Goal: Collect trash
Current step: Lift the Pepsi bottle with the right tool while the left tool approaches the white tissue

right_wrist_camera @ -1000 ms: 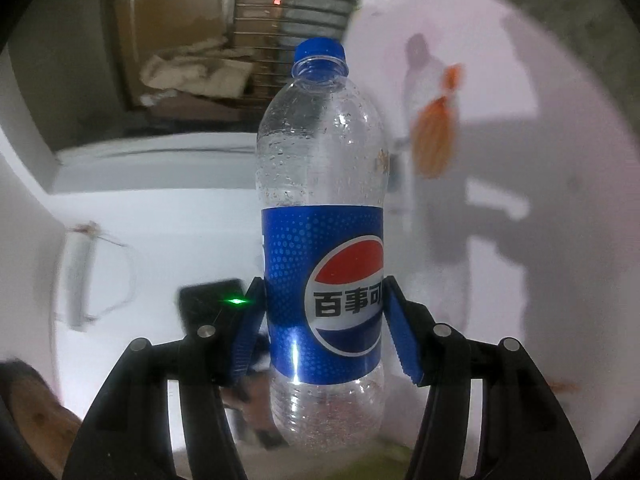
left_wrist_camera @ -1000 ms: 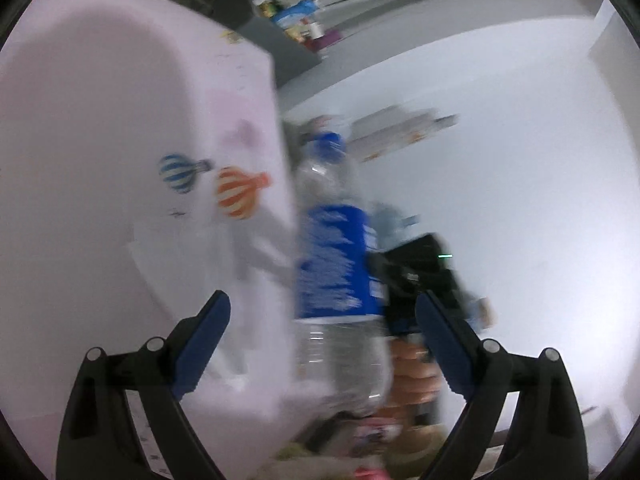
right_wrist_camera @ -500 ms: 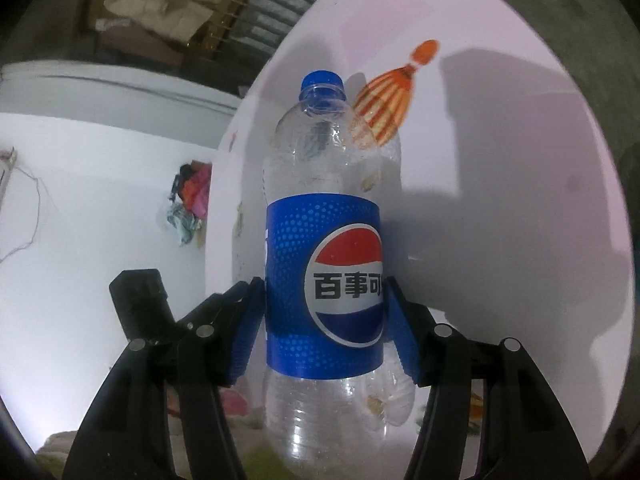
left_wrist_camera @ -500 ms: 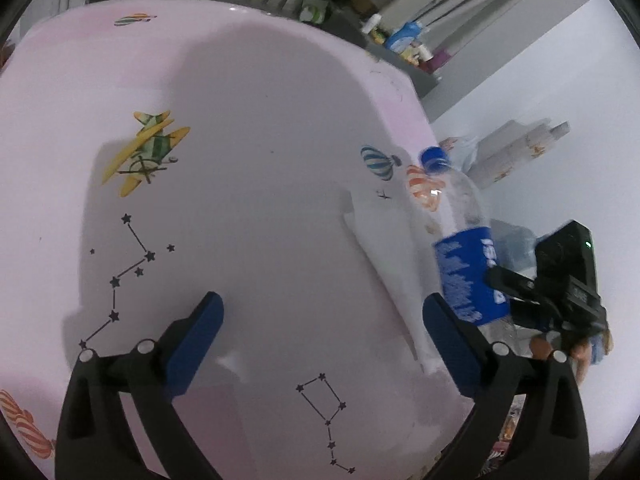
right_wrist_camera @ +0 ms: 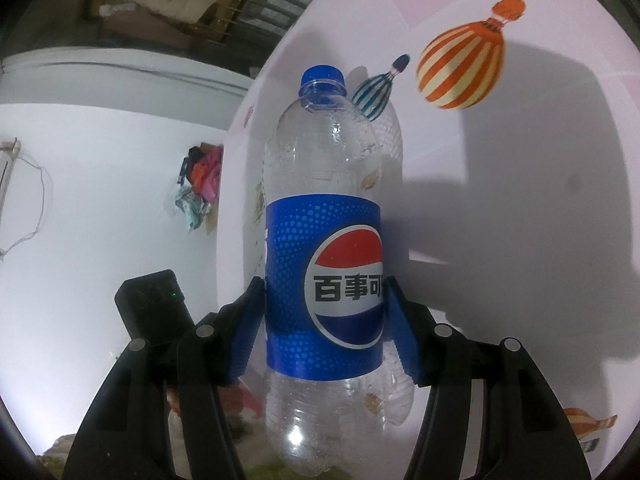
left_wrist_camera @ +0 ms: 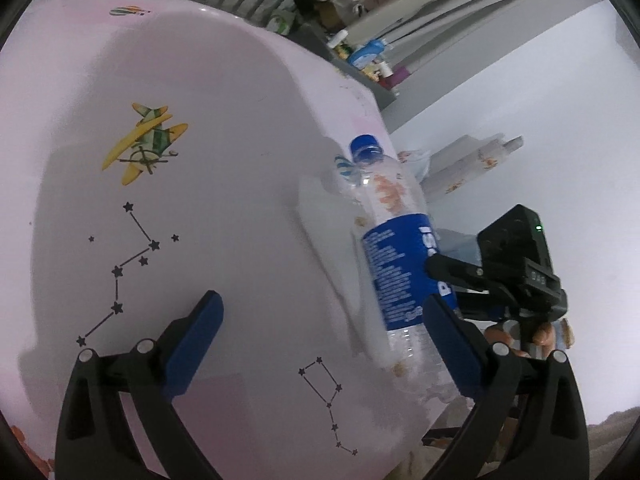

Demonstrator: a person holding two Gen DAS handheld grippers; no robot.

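Observation:
An empty clear Pepsi bottle (right_wrist_camera: 324, 280) with a blue cap and blue label is held upright in my right gripper (right_wrist_camera: 324, 328), whose blue pads press its label on both sides. In the left wrist view the same bottle (left_wrist_camera: 396, 264) stands at the right, over the edge of a pink table (left_wrist_camera: 224, 200), with the right gripper's black body (left_wrist_camera: 508, 276) clamped on it. My left gripper (left_wrist_camera: 324, 344) is open and empty, its fingers spread wide above the pink tabletop, left of the bottle.
The pink tabletop (right_wrist_camera: 520, 200) carries printed balloons (right_wrist_camera: 460, 68), a yellow plane (left_wrist_camera: 144, 148) and star patterns. A white floor (right_wrist_camera: 100, 200) lies beside it, with a pile of clothes (right_wrist_camera: 200, 184). Rolled paper tubes (left_wrist_camera: 472, 160) and a cluttered shelf (left_wrist_camera: 360, 52) stand beyond the table.
Both grippers swung toward the pink table. The bottle, still held in my right gripper, moved from between the left fingers out to their right side.

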